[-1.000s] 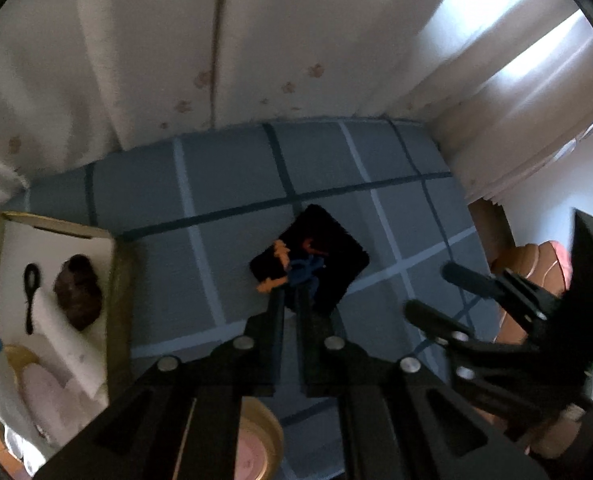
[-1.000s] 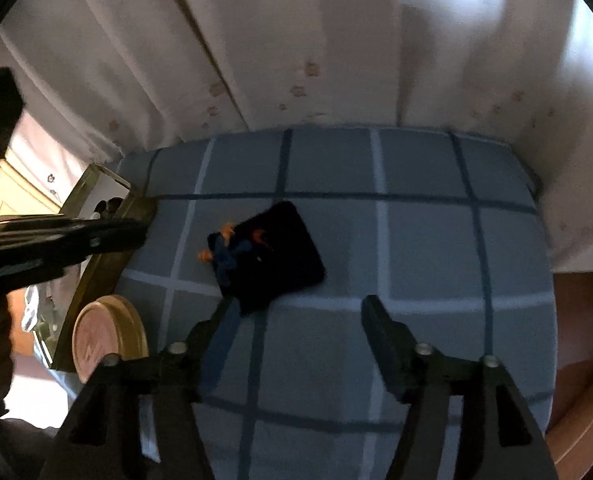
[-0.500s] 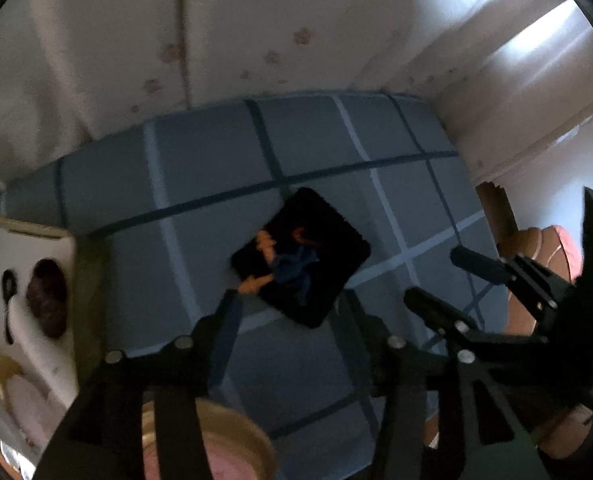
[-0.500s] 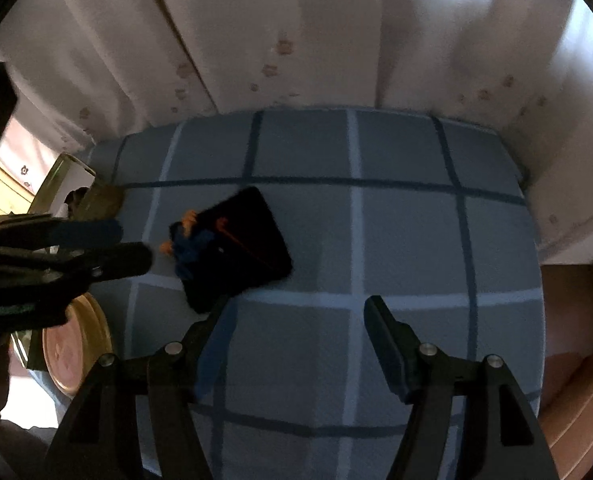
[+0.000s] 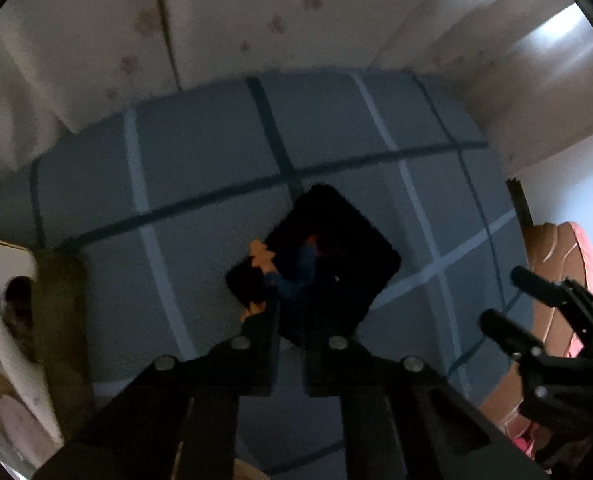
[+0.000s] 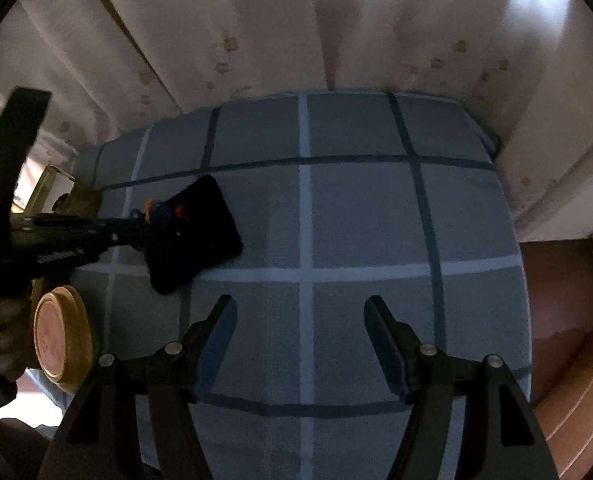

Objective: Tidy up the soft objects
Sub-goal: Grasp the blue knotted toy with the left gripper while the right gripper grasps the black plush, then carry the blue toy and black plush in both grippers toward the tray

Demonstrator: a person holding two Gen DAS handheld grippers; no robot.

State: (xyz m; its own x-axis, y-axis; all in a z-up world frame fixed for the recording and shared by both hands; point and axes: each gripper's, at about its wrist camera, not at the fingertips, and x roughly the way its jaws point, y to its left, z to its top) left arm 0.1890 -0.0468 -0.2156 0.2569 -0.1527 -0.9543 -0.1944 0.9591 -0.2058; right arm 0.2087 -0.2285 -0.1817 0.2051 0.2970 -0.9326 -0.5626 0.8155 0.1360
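Observation:
A black square soft pad lies on the blue checked bed cover, with a small blue and orange figure on its left part. My left gripper points steeply down with its jaws together, pinching the pad's near left edge beside the figure. My right gripper hovers open over bare cover to the right of the pad, with nothing between its fingers.
An olive-walled box at the bed's left side holds white and brown plush toys. A round gold tin sits by the bed's near left corner. Pale curtains hang behind; brown wooden furniture stands at the right.
My left gripper opened, sank to the black pad and closed at its near left edge. The right gripper drifted right, away from the pad, still open.

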